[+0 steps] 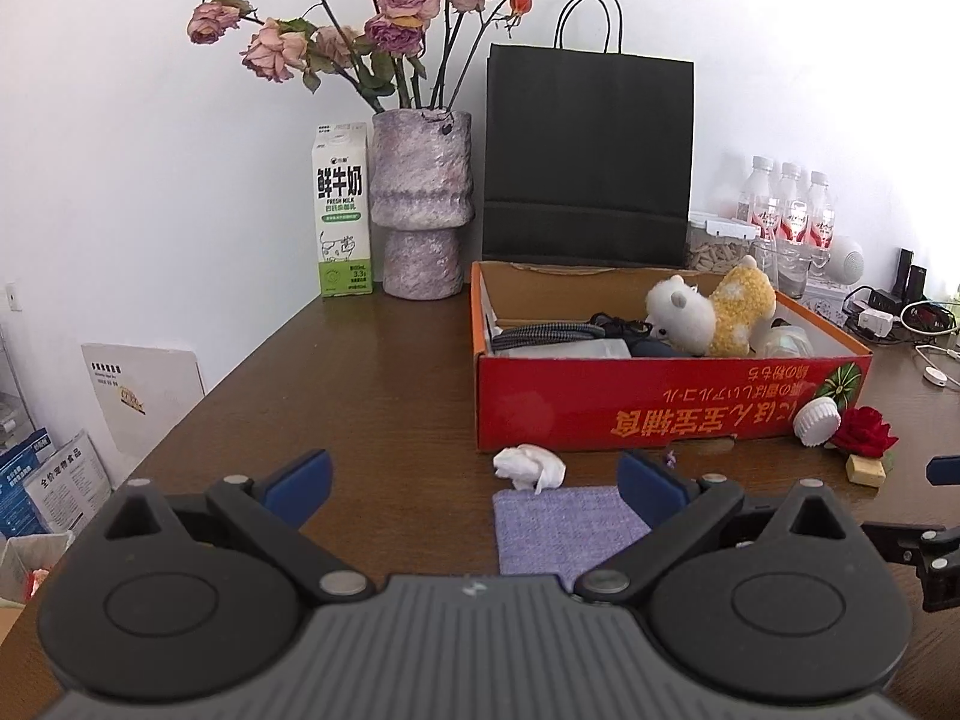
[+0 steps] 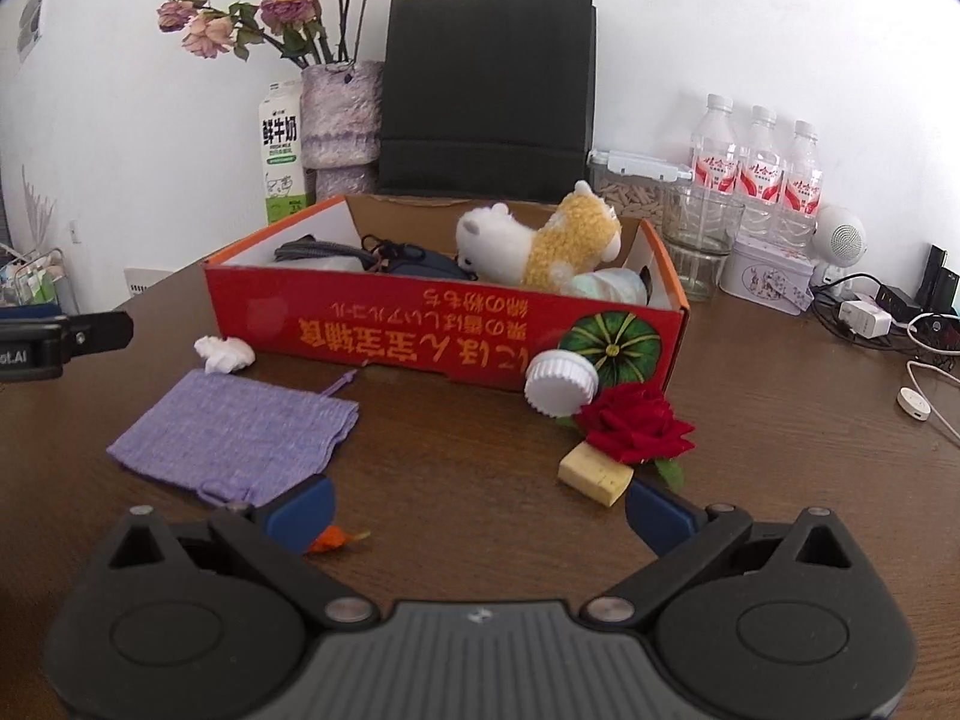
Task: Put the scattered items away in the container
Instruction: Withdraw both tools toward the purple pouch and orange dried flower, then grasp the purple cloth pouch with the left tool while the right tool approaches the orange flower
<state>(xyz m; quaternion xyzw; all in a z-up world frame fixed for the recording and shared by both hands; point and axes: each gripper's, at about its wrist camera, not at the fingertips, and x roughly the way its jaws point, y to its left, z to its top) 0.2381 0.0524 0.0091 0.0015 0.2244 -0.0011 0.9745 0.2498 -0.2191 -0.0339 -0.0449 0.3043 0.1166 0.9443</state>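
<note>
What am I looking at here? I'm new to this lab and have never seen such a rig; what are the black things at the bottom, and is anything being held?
Each picture comes from a fisheye camera mounted on a hand-held gripper, looking forward along its two blue-tipped fingers. One shows the left gripper, the other the right gripper. Both are open and hold nothing.

On the brown table stands a red cardboard box, the container, already holding a plush toy and some dark items. Loose in front of it lie a purple cloth pouch, a crumpled white tissue, a white cap, a red rose, a small yellow block and an orange scrap.
</note>
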